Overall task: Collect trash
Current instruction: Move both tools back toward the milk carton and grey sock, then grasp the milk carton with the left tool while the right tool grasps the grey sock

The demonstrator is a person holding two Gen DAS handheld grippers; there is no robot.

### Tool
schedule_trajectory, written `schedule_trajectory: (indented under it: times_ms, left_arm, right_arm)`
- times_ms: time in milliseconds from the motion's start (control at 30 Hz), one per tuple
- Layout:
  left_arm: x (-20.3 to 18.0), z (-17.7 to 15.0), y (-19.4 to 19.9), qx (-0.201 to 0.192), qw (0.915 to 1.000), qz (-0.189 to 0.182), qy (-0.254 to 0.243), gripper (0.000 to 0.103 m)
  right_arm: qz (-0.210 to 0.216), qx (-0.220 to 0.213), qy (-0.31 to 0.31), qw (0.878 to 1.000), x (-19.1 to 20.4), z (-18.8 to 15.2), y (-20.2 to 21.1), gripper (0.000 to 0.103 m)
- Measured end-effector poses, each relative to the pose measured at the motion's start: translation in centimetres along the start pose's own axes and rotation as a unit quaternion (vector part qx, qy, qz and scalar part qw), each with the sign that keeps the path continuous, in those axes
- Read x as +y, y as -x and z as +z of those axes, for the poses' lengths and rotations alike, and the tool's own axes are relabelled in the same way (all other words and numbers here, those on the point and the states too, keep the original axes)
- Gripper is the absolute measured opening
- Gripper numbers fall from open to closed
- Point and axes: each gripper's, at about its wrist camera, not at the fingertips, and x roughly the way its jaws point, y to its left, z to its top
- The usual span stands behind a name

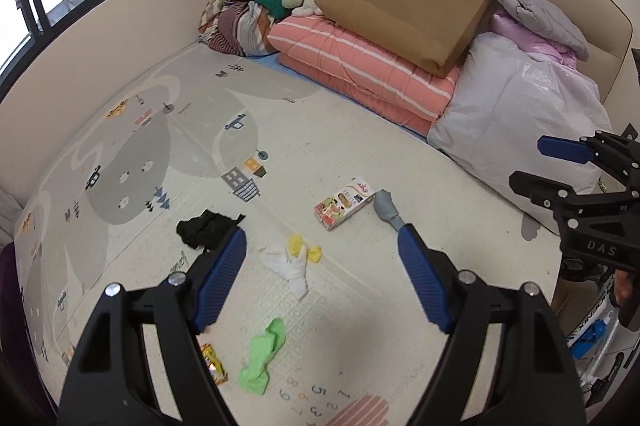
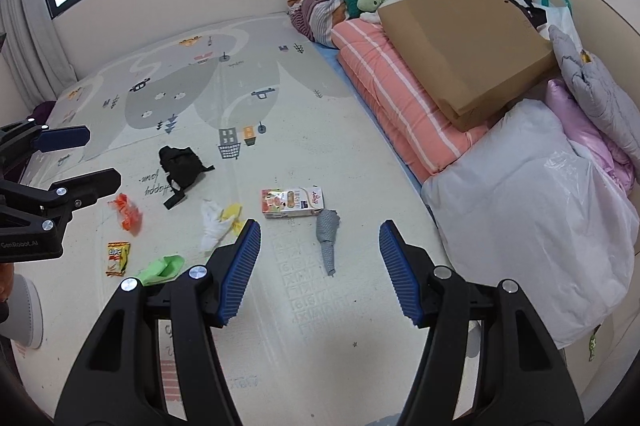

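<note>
Both grippers are hovering released, nothing between their jaws: left gripper over the white-and-yellow crumpled wrapper, right gripper beside the grey mesh sleeve.

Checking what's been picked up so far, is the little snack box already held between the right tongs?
No, the snack box lies flat on the play mat, beyond the right tongs, which are open with nothing between them.
</note>
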Motion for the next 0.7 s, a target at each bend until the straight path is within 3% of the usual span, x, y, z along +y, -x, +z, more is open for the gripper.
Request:
schedule_trajectory:
  times_ms: [200,400,700]
  left_arm:
    - [-0.8,1.6,-11.3,0.012,0.998,-0.036,-0.05,0.078]
    - [-1.3,0.7,-22.7,0.051,0.9923,-0.062,-0.094,0.078]
    - [-1.9,-1.9,-33.9,0.081,0.9795,-0.046,-0.179,0.078]
  right_arm:
    - [-0.002,0.017,-0.017,1.0,-1.9,-0.5,-9.8,0.06]
    - [0.003,0.042,-0.026,0.999,-3.0,-2.0,-19.1,0.06]
    - [0.025,0.085,-0.025,0.996,-2.8,-6.1,-28.7,0.06]
